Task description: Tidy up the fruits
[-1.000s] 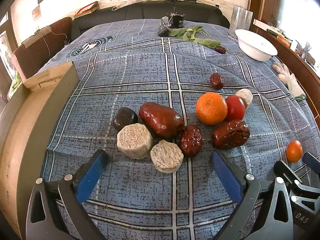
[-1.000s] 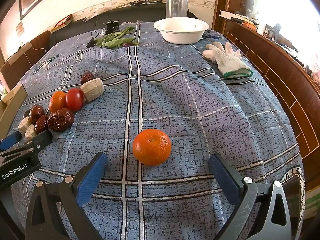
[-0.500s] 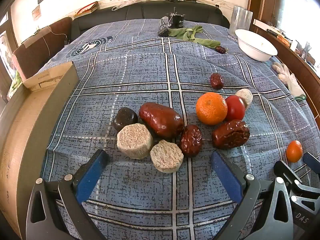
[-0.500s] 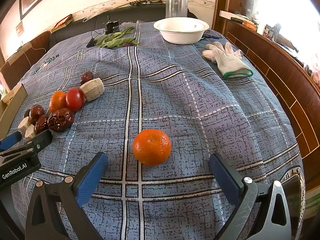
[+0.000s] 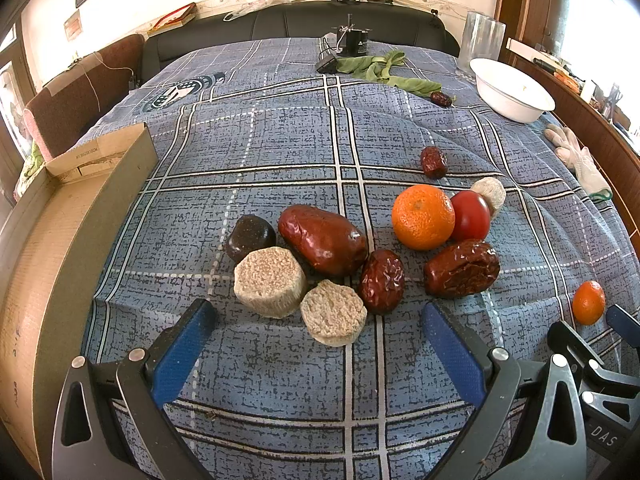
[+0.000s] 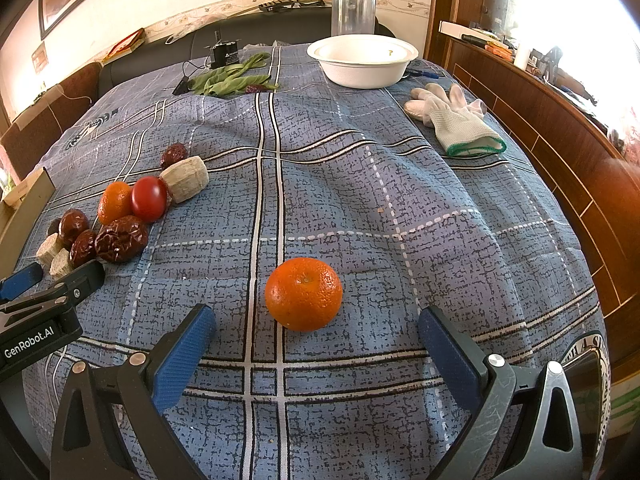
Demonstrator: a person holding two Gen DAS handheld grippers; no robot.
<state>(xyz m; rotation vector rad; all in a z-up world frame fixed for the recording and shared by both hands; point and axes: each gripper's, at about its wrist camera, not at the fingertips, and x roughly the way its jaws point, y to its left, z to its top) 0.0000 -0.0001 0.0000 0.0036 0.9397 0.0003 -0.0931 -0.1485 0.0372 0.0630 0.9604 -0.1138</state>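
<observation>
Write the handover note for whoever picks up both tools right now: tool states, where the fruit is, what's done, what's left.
Left tool: open, empty, low over the cloth just short of the fruit pile.
Right tool: open, empty, with the lone orange lying just ahead of its open fingers, not gripped.
Pile: a second orange touching a tomato, several dates, pale cut chunks. One date lies apart behind it.
White bowl at the far end looks empty; a cardboard box stands to the left.
Done: nothing sorted yet.
Left: all of it, probably starting with the lone orange.
</observation>
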